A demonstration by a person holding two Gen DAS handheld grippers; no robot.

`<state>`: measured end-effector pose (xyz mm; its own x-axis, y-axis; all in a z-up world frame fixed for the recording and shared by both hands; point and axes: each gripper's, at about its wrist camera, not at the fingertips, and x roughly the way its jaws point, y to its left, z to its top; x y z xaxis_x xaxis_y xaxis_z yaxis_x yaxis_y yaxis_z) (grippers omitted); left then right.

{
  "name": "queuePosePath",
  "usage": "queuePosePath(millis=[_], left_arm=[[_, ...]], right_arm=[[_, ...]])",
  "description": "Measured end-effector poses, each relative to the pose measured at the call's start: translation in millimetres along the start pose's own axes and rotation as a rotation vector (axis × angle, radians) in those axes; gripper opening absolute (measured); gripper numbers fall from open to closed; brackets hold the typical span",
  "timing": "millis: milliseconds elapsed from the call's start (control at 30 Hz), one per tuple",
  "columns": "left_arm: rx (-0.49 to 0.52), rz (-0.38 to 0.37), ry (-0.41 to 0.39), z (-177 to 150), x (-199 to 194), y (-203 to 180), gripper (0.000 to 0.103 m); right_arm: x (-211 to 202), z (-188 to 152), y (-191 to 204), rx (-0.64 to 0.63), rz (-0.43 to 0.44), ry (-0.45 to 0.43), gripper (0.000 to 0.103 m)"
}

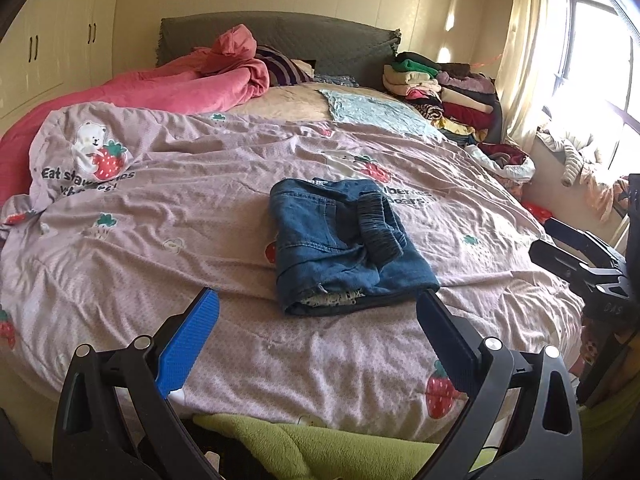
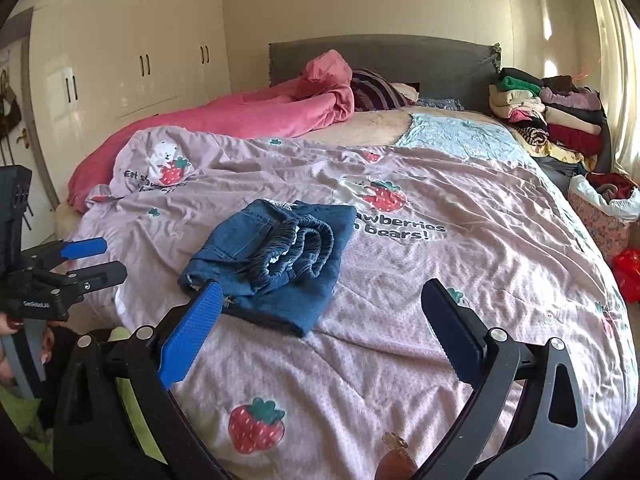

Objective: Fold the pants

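Folded pants (image 1: 344,244) lie mid-bed (image 1: 160,240). Left gripper (image 1: 318,316) and right gripper (image 2: 322,304): both wide, empty, near the foot edge.

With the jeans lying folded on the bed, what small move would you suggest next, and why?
Probably smooth the bundle flat. The denim pants sit folded on the lilac duvet, but the elastic waistband bunches up on top. Both the left hand-held gripper and the right hand-held gripper are open and hold nothing.
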<state>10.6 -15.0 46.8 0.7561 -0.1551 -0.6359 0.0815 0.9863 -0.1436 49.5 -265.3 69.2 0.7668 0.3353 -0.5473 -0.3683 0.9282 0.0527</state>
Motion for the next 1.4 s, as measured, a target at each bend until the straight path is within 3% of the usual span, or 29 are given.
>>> queuePosePath(millis=[400,767,1400], left_arm=[[0.010,-0.002,0.061,-22,3,-5,0.099],[-0.016,0.022,0.129,-42,21,3,0.099],[-0.044,0.045,0.150,-47,27,9,0.099]], right_arm=[[-2,-20,1,0.009,-0.010,0.053,0.094],[24,-46,5,0.063,0.006,0.151,0.094],[30,-49,16,0.044,0.019,0.167,0.094]])
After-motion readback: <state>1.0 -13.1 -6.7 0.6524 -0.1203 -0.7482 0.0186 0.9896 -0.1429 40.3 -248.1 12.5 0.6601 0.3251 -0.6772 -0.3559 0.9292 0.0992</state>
